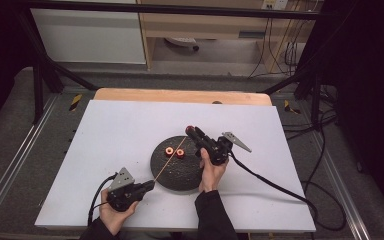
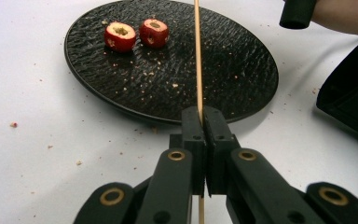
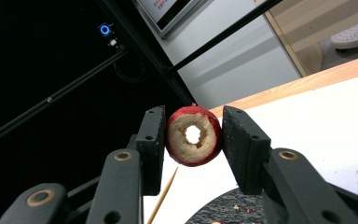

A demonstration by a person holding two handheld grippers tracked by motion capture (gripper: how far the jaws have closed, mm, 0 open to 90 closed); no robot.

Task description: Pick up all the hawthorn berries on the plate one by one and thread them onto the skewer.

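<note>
My left gripper [image 2: 204, 122] hides part of the skewer [image 2: 198, 56] I pinch, its tip cut off at the picture's top edge, while my forearms [image 1: 211, 215] are cropped at the bottom.

A lab recording bay: a black metal frame [image 1: 170, 9] at twelve o'clock surrounds the white-topped wooden table [image 1: 130, 125], loose black cables [image 1: 280, 50] at two o'clock.
</note>
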